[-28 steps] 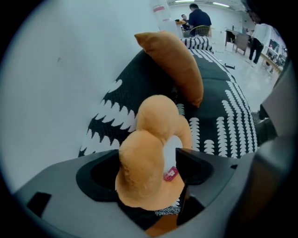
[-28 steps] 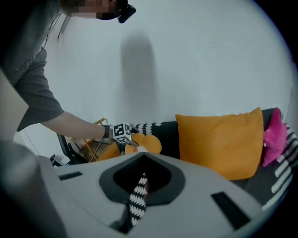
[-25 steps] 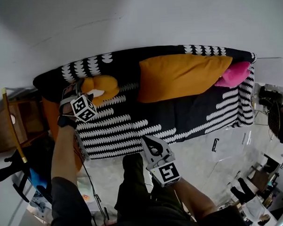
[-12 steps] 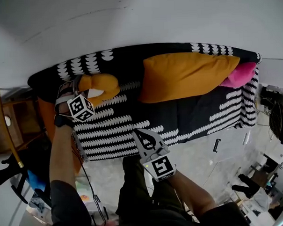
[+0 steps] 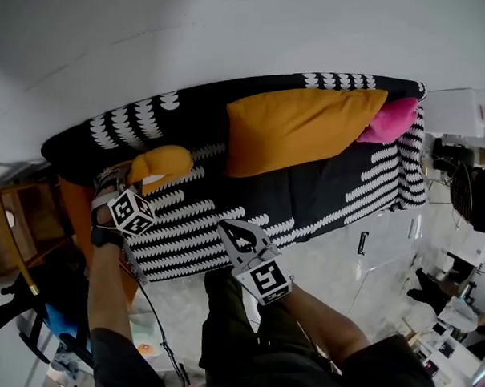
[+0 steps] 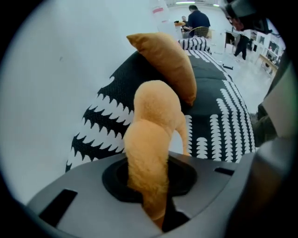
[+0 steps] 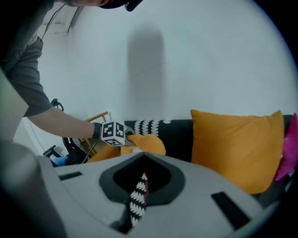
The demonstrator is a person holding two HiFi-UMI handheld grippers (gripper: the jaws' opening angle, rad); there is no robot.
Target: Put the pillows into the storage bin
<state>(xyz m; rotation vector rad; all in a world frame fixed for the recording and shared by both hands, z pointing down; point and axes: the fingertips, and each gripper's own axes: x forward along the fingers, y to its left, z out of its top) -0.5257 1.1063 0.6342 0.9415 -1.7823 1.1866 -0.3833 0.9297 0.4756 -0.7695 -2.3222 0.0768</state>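
The left gripper (image 5: 132, 179) is clenched on the small fuzzy orange pillow (image 6: 153, 135). Its jaws have just been closing, and a fold of the plush is now pinched between them, bulging up out of the grip. In the head view this pillow lies at the left end of the sofa (image 5: 307, 194), on the black cover with white scallop rows, against the backrest.

The right gripper (image 5: 226, 226) hangs over the sofa's front edge, well apart from the left one. Its jaws are drawn nearly together with nothing between them. Only a sliver of the patterned cover shows through the slit.

Farther along the sofa, a large orange pillow (image 5: 300, 128) leans tilted against the backrest. Just beyond it, touching its far corner, a pink pillow (image 5: 393, 119) sits at the right end. A pale floor (image 5: 334, 265) lies in front of the sofa.
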